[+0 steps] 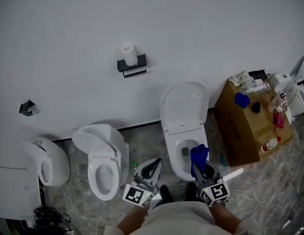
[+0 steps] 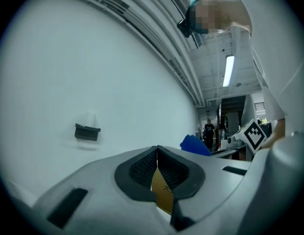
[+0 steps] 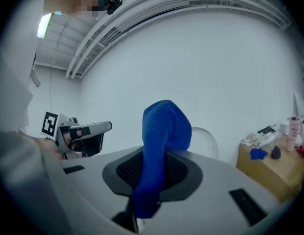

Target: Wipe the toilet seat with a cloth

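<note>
The toilet (image 1: pixel 177 140) stands against the white wall with its lid (image 1: pixel 185 104) raised and its bowl open. My right gripper (image 1: pixel 200 168) hovers over the bowl's front edge, shut on a blue cloth (image 1: pixel 198 154) that sticks up out of its jaws. In the right gripper view the cloth (image 3: pixel 161 131) stands clamped between the black pads, with the lid (image 3: pixel 207 142) behind it. My left gripper (image 1: pixel 153 165) hangs to the left of the toilet, above the floor. Its jaws meet at the tips with nothing between them (image 2: pixel 157 149).
A second toilet (image 1: pixel 104 163) and a smaller white fixture (image 1: pixel 46 163) stand to the left. A cardboard box (image 1: pixel 247 126) with bottles and a blue item (image 1: pixel 242 100) on top sits right of the toilet. A paper holder (image 1: pixel 131 62) hangs on the wall. White cable (image 1: pixel 250 199) lies on the floor.
</note>
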A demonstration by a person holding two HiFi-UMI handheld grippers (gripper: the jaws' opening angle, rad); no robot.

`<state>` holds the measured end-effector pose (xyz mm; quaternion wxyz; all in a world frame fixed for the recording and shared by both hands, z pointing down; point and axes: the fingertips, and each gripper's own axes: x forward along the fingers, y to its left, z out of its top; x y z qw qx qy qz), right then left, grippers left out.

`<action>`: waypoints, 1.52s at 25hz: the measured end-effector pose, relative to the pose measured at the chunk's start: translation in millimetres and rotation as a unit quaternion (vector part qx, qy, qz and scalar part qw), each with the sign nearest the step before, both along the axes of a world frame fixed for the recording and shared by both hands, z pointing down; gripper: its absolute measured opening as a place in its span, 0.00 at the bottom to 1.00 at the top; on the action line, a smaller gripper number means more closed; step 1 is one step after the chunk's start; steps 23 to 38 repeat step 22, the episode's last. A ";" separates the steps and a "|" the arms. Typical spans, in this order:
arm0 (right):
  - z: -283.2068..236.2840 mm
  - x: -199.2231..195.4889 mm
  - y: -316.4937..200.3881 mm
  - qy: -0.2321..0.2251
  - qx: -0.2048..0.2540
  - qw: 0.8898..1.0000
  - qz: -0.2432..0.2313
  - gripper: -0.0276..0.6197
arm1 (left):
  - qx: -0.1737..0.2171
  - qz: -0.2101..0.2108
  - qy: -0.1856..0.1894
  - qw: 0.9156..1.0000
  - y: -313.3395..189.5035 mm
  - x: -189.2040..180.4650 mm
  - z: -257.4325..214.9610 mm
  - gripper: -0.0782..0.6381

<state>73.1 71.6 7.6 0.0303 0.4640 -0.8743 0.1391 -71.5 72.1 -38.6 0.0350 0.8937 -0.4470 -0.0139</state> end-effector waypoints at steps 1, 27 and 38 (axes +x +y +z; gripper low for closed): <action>-8.6 -4.3 3.3 -0.005 0.004 1.000 -0.001 0.15 | -0.001 0.003 -0.001 1.000 6.4 -1.4 -7.5 0.12; -76.5 -30.8 33.3 -0.035 0.022 0.999 0.036 0.15 | -0.001 0.044 0.011 0.999 34.0 -51.3 -48.5 0.12; -76.5 -30.8 33.3 -0.035 0.022 0.999 0.036 0.15 | -0.001 0.044 0.011 0.999 34.0 -51.3 -48.5 0.12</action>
